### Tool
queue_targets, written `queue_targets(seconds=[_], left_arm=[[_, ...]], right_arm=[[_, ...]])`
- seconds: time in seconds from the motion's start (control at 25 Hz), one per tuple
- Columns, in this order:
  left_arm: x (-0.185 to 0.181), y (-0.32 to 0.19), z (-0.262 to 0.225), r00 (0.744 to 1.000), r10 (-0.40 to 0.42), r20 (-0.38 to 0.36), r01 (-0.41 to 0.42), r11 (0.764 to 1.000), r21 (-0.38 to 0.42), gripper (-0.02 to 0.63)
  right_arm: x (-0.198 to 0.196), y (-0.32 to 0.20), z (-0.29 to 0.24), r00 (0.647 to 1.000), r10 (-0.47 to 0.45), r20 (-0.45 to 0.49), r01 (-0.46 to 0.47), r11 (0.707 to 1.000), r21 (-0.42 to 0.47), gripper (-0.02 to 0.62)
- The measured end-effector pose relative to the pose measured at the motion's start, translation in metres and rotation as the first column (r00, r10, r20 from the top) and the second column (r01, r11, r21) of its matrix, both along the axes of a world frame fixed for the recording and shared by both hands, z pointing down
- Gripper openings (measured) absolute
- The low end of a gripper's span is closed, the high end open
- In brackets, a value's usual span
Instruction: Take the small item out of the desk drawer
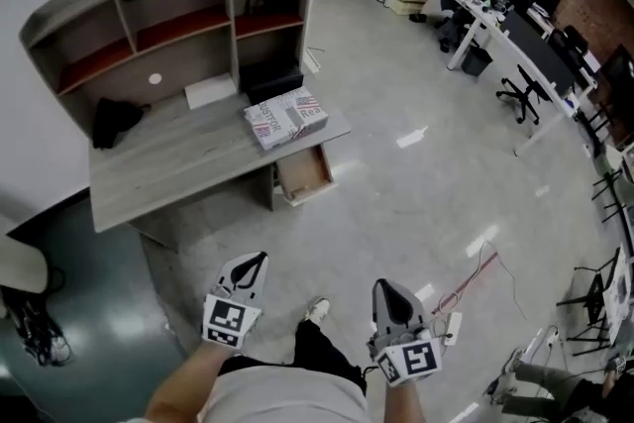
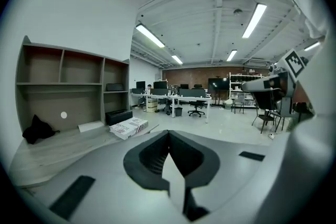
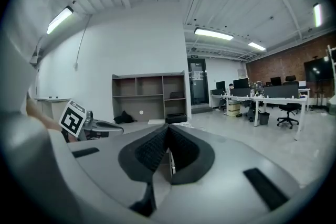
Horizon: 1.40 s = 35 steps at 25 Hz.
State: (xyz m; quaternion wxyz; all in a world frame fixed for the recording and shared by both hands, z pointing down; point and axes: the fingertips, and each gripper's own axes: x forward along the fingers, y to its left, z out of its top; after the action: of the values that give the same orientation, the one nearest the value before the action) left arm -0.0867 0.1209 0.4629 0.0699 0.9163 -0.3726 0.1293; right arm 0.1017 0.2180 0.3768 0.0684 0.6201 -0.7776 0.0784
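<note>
A grey desk (image 1: 178,158) with a shelf unit stands against the wall, some way ahead of me. Below its right end a wooden drawer (image 1: 303,171) is pulled open; I can make out nothing inside it from here. Low in the head view, my left gripper (image 1: 259,258) and right gripper (image 1: 384,284) hang side by side over the floor, well short of the desk. On both the jaws are shut, with nothing between them. The left gripper (image 2: 168,135) faces the desk (image 2: 58,147). The right gripper (image 3: 168,129) also faces it, from a distance.
On the desk lie a printed box (image 1: 285,117), a black case (image 1: 269,84), a white sheet (image 1: 210,91) and a dark bundle (image 1: 114,121). Office tables and chairs (image 1: 495,25) fill the far right. A red cable (image 1: 474,277) trails on the floor near my right gripper.
</note>
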Motion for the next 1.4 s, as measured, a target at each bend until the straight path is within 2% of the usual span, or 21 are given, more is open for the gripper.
queue_targets(seconds=[0.16,0.28,0.6,0.96,1.4], left_arm=[[0.043,-0.042,-0.003,0.998,-0.059,0.017,0.059,0.998,-0.005,0.018],[0.062,-0.065,0.001,0.995,-0.095,0.021,0.095,0.995,-0.022,0.018],[0.083,-0.108,0.028,0.99,-0.14,0.027,0.142,0.987,-0.081,0.018],[0.107,-0.148,0.088,0.995,-0.085,0.048,0.091,0.984,-0.153,0.018],[0.138,-0.206,0.221,0.999,-0.039,0.032,0.046,0.954,-0.295,0.02]], right_arm=[[0.048,-0.049,0.0,0.997,-0.069,0.022,0.07,0.998,-0.011,0.021],[0.069,-0.077,0.006,0.995,-0.096,0.035,0.097,0.995,-0.024,0.021],[0.066,-0.124,0.023,0.982,-0.178,0.057,0.183,0.98,-0.077,0.021],[0.056,-0.163,0.053,0.983,-0.176,0.052,0.181,0.976,-0.12,0.021],[0.058,-0.211,0.148,0.987,-0.15,0.057,0.159,0.959,-0.233,0.021]])
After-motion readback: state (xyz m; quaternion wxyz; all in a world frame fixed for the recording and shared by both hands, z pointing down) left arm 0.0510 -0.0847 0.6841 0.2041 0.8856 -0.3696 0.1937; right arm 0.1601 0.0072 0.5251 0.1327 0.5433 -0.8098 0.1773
